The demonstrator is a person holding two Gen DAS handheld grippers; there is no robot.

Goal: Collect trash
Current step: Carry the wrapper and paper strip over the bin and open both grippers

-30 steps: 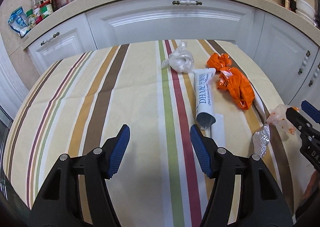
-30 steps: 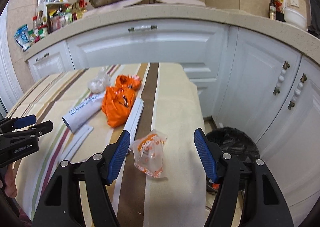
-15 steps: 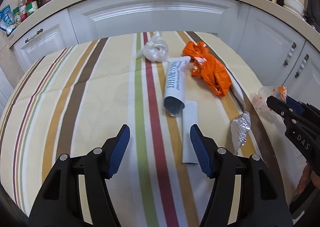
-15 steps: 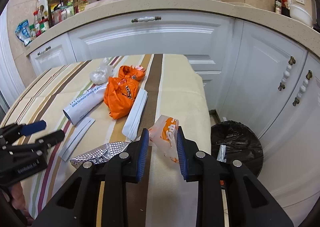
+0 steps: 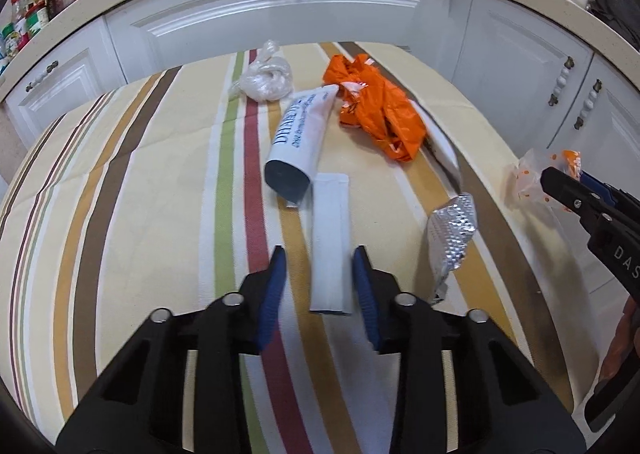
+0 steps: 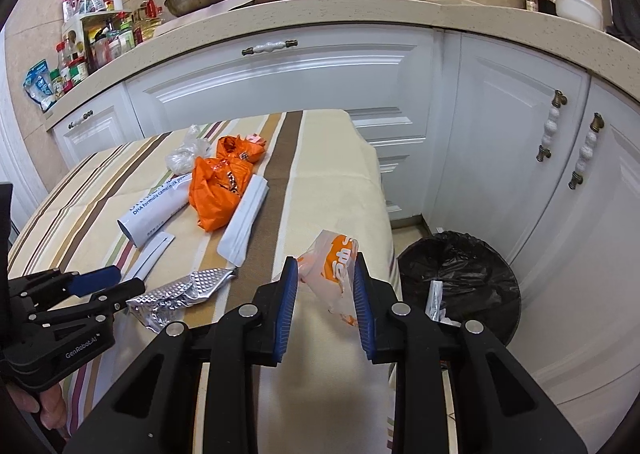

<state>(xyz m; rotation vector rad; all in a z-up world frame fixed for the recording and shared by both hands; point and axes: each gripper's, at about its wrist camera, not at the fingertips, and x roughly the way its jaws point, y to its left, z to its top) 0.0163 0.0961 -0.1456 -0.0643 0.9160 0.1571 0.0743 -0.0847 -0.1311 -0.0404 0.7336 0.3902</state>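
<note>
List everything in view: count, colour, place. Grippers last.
tablecloth: one, striped, over table
white strip: one, between left pads
tube: one, white, mid-table
orange bag: one, beyond tube
clear bag: one, far end
foil wrapper: one, silver, right of strip
white packet: one, beside orange bag
snack wrapper: one, clear and orange, in right gripper
bin: one, black liner, on floor
left gripper: jaws just closing, strip between, not clearly pinched
right gripper: shut on snack wrapper
</note>
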